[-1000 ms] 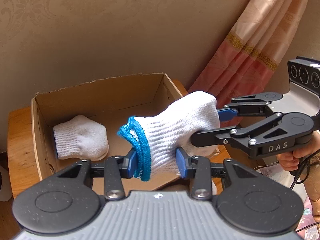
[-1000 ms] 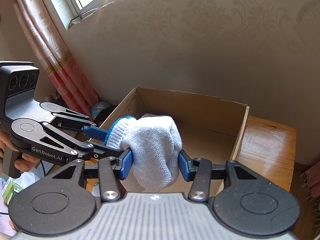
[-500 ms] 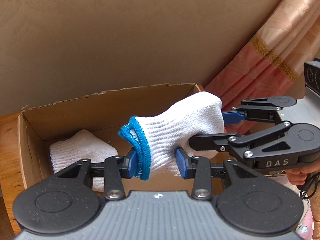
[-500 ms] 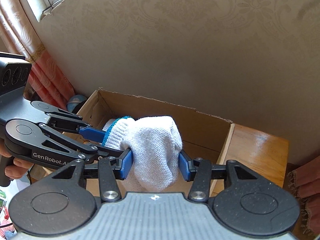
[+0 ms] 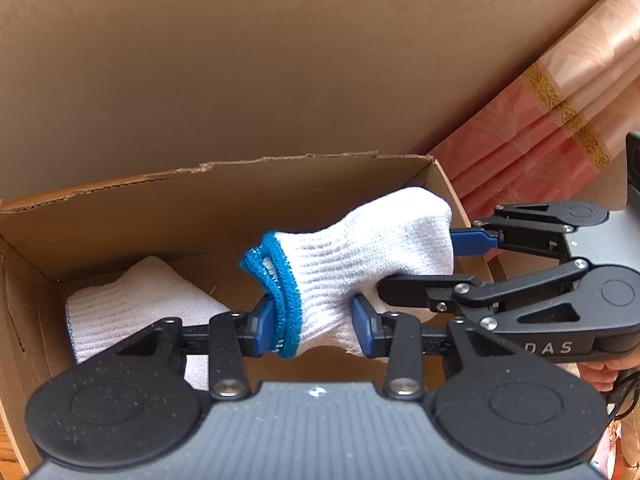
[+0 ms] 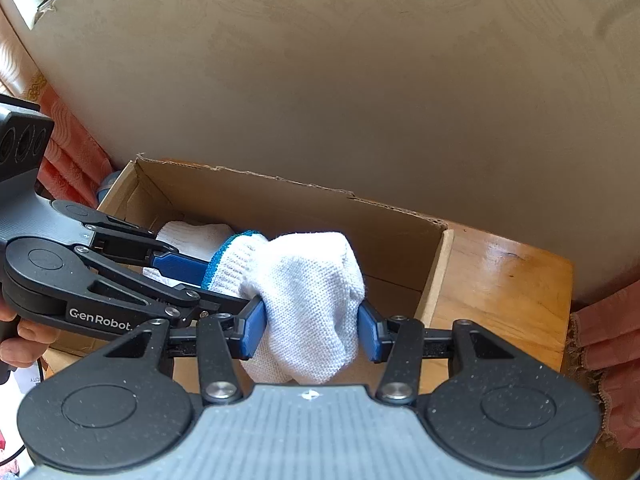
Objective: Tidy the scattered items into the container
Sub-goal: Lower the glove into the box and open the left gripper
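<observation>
A rolled white knit glove with a blue cuff (image 5: 352, 264) hangs between both grippers over the open cardboard box (image 5: 200, 208). My left gripper (image 5: 314, 330) is shut on its cuff end. My right gripper (image 6: 312, 330) is shut on its other end (image 6: 312, 300). The right gripper (image 5: 416, 268) also shows in the left wrist view, the left gripper (image 6: 212, 280) in the right wrist view. A second white glove (image 5: 132, 312) lies on the box floor at the left; it also shows in the right wrist view (image 6: 192, 234).
The box (image 6: 400, 248) stands on a wooden table (image 6: 500, 280) against a patterned beige wall (image 6: 360, 80). A pink curtain (image 5: 540, 120) hangs beside the box.
Both grippers have moved forward and down with the glove, now closer to the box opening. Their grips have not changed.
</observation>
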### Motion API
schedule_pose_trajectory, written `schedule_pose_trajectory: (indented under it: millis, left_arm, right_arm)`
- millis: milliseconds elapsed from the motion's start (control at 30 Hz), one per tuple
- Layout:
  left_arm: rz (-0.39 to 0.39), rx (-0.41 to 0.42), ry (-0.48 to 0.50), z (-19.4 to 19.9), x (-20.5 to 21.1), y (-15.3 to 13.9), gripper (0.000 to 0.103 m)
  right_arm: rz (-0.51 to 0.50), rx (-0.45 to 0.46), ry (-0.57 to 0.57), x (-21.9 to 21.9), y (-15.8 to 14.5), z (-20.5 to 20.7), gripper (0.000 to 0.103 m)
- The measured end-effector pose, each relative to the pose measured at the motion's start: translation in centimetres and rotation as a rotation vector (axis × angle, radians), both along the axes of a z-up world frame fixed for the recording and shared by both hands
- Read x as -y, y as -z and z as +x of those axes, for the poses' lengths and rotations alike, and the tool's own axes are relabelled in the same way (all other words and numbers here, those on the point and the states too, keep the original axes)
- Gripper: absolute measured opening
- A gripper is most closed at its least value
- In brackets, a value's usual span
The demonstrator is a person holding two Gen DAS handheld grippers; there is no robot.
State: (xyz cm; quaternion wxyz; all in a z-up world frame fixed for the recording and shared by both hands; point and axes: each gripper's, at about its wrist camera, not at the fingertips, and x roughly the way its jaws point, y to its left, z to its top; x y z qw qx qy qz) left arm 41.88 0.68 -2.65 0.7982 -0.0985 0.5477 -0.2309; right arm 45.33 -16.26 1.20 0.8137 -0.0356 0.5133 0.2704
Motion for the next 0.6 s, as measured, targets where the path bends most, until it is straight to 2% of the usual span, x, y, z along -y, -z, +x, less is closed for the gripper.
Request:
schedule_pose_trajectory:
  millis: [600]
  left_arm:
    - [0.021,-0.021,-0.034,1.8,0.3,1.8,0.039]
  right_arm:
    - [-0.053,0.022,0.001,-1.1,0.9,0.4,0.058]
